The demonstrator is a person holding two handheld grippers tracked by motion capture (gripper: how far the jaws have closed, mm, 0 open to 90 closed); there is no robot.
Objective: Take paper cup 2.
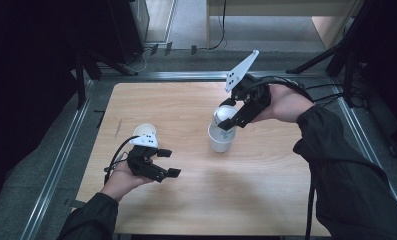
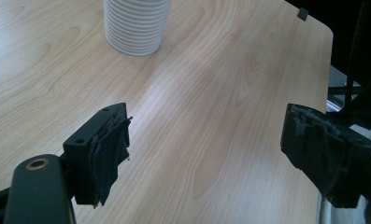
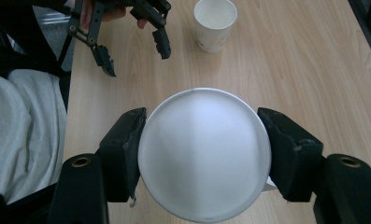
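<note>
Now, notes from the table (image 1: 186, 200), taking the cup stack as the landmark.

Cup stack: (image 1: 221, 137) white paper cups nested upright, near the middle of the wooden table, a little toward its far edge; ribbed rims show in the left gripper view (image 2: 136, 25).

Held cup: (image 3: 204, 151) a white paper cup, seen from straight above in the right gripper view; in the high view (image 1: 225, 115) it sits at the top of the cup stack, tilted. Whether it is seated in the stack or lifted clear I cannot tell.

Right gripper: (image 1: 232, 117) above the cup stack, reaching in from its right; both pads press the held cup's rim on opposite sides, clamped on it.

Left gripper: (image 1: 168, 162) low over the table, left of the cup stack and nearer the person; jaws stand apart with bare wood between them. The right gripper view shows it (image 3: 136, 53) the same way.

Single cup: (image 1: 145, 131) white, upright, open mouth up, left of the cup stack and just beyond the left gripper; apart from both grippers. Its place in the right gripper view (image 3: 215, 23) is beyond the held cup.
</note>
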